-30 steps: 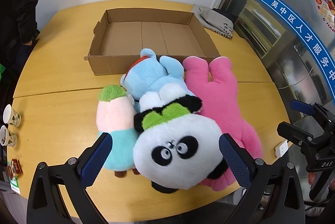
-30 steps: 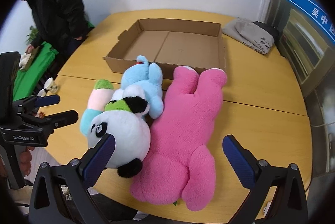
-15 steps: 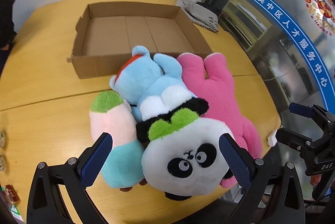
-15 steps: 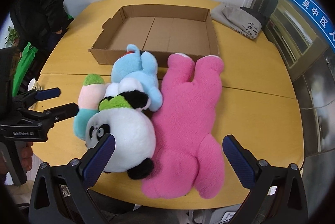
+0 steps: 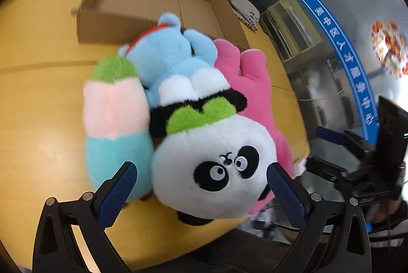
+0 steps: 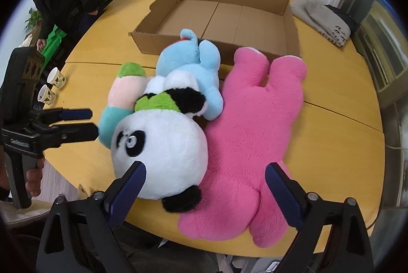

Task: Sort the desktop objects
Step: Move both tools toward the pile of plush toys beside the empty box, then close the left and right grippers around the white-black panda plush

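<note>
A: Starting at nine o'clock in the right wrist view, we see our left hand-held gripper [image 6: 93, 122] reaching in from the side, its blue-tipped fingers [image 6: 76, 114] pointing at the teal end of the pastel plush [image 6: 119, 104]. Beyond it, toward ten o'clock, two paper cups [image 6: 52, 86] stand near the tabletop [image 6: 331, 140] edge.

B: In its own view we have the left hand-held gripper [image 5: 201, 180] spread wide, one pad beside the pastel plush [image 5: 114, 125], the other at the cheek of the panda plush [image 5: 214, 168]. We cannot tell whether either pad touches fur.

A: At the centre the panda plush [image 6: 163, 153] lies face toward nine o'clock, its body across the blue plush [image 6: 193, 63], which points to twelve o'clock at the cardboard tray [image 6: 290, 25].

B: The tray looks bare inside, and the blue plush's head rests against its near wall.

A: Right of the panda, the pink plush [image 6: 255, 135] lies flat, touching it, legs toward six o'clock.

B: Our right hand-held gripper [image 6: 205, 180] is wide but closing, straddling the panda's lower edge and the pink plush, gripping neither.

A: At two o'clock a grey folded cloth [image 6: 323, 20] sits on the tabletop.
</note>
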Action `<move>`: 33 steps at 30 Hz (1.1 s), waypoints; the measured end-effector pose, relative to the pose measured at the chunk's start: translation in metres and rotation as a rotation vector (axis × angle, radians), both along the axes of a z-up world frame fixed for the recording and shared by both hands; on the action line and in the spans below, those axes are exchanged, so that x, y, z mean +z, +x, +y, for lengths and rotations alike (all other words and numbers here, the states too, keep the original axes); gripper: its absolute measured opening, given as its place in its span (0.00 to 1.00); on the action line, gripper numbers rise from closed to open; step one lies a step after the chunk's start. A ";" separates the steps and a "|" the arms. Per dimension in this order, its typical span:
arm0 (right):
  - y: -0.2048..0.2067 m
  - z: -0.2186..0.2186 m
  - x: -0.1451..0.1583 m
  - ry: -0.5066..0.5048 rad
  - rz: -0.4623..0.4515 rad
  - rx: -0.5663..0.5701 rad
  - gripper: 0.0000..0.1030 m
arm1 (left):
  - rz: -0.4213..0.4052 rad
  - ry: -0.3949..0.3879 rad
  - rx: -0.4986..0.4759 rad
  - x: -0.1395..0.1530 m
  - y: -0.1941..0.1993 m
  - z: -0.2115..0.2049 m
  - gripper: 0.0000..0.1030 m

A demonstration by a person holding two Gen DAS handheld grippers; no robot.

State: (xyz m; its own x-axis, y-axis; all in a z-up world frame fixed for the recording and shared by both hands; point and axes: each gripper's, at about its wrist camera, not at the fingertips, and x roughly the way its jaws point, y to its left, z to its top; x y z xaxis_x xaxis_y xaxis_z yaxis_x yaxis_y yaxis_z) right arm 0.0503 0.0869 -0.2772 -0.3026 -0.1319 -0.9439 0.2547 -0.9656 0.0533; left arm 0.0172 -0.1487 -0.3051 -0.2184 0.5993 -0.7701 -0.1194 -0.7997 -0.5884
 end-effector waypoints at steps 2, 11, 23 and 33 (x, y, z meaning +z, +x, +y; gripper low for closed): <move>-0.005 0.001 -0.009 -0.011 -0.022 0.022 0.92 | -0.037 0.046 -0.001 -0.010 0.000 0.003 1.00; -0.020 -0.003 -0.059 -0.131 -0.106 0.176 0.92 | -0.143 0.122 0.061 -0.057 0.002 0.006 1.00; -0.021 -0.002 -0.071 -0.328 -0.163 0.280 0.85 | -0.116 0.145 0.099 -0.055 0.006 0.017 0.93; -0.016 -0.021 -0.082 -0.254 -0.215 0.262 0.80 | -0.103 0.129 -0.031 -0.051 -0.012 0.011 0.65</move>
